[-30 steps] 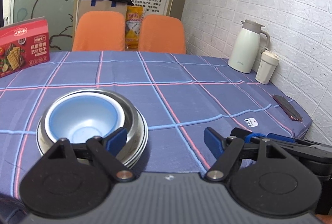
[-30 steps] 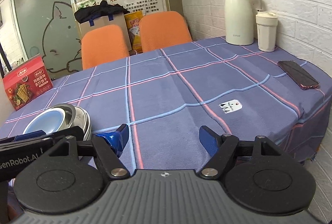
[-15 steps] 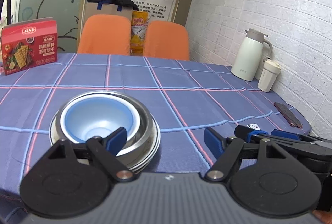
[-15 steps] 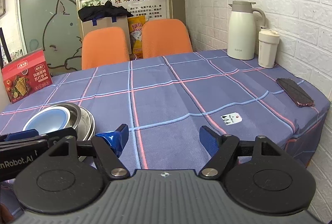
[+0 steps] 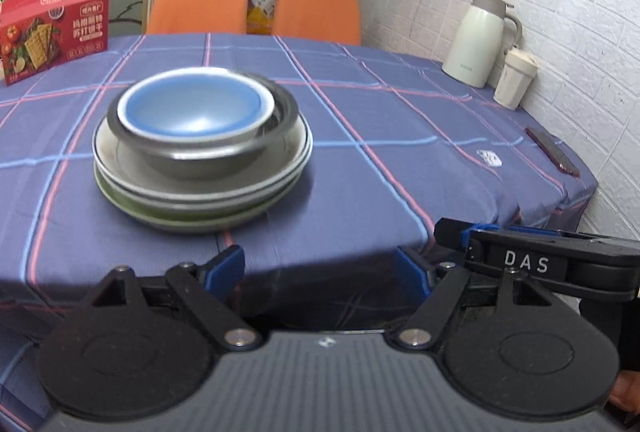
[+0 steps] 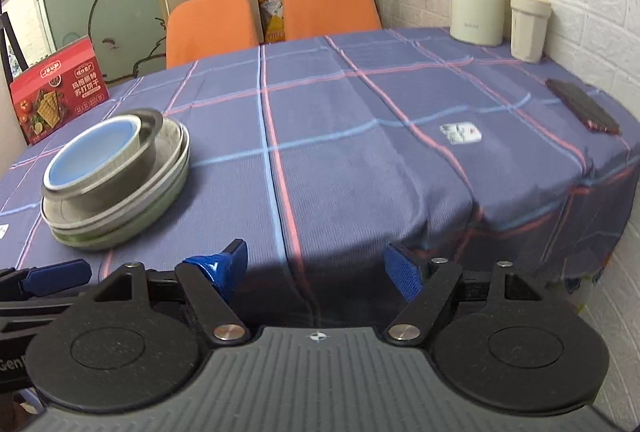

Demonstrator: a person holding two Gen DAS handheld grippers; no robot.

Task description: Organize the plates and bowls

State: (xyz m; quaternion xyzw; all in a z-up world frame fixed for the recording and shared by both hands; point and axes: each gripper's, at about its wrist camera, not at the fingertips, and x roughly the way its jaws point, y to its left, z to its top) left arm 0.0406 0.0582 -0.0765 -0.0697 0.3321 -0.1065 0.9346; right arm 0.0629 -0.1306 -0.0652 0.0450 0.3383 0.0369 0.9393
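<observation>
Both grippers have drawn back off the table over the last second: a second ago the left gripper (image 5: 320, 266) had its fingers right at the near rim of the stack, and the table edge was out of view beneath them. Now the near edge of the cloth (image 5: 328, 252) sits ahead of both pairs of fingertips, and the stack stands apart from either tool. The left gripper is spread wide with nothing between its fingers; the right gripper (image 6: 320, 266) is likewise spread and empty, hanging off the near edge beside the left one.

The stack itself looks unchanged: a blue bowl (image 5: 196, 105) nested in a steel bowl (image 5: 208, 157), on plates (image 5: 200, 199) with a green one lowest, near the left part of the near edge. Nothing else of the kind shows loose on the cloth, only a box (image 5: 54, 25) at the far left, a flask (image 5: 478, 37) and cup (image 5: 516, 77) at the far right, and a phone (image 5: 552, 150) by the right edge.

The retreat with empty fingers, and one tidy pile, suggests the sorting is finished or very nearly so.
</observation>
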